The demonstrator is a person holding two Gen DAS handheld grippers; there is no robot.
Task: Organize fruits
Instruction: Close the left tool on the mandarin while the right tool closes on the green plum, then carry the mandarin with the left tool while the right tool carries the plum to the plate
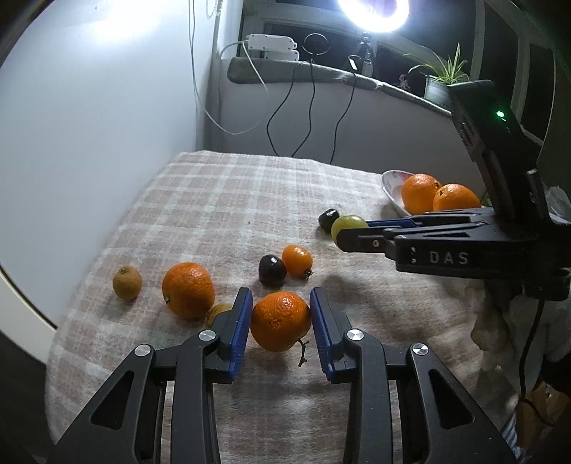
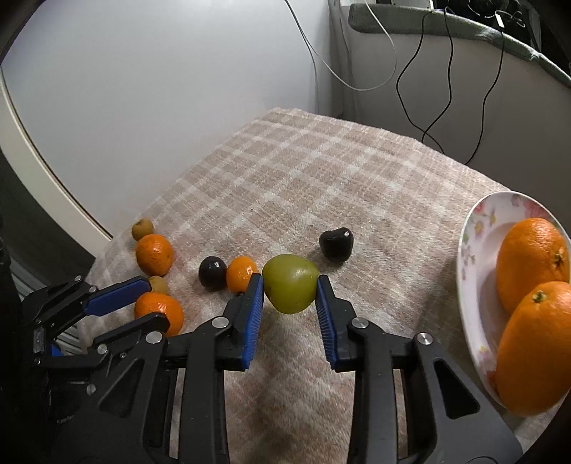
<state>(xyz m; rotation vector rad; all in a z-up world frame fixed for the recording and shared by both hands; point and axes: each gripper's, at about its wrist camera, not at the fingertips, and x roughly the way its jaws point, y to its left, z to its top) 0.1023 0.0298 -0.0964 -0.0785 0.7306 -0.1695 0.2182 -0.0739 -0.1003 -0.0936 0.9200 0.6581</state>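
Observation:
My left gripper (image 1: 281, 303) is shut on a stemmed mandarin (image 1: 280, 320) low over the checked cloth (image 1: 249, 207); it also shows in the right wrist view (image 2: 158, 311). My right gripper (image 2: 289, 287) is shut on a green fruit (image 2: 291, 282), seen from the left wrist view (image 1: 348, 224) too. Loose on the cloth lie a large orange (image 1: 188, 290), a small mandarin (image 1: 297, 260), two dark plums (image 1: 272, 270) (image 1: 328, 218) and a brown kiwi (image 1: 127, 282). A flowered plate (image 2: 474, 250) at right holds two oranges (image 2: 531, 260) (image 2: 535, 346).
A white wall and curved white edge (image 2: 46, 178) border the cloth on the left. Cables (image 2: 428, 89) hang down the back wall. A ring light (image 1: 373, 14) and a potted plant (image 1: 442, 75) stand on the back ledge. A small brown fruit (image 1: 216, 312) sits behind my left finger.

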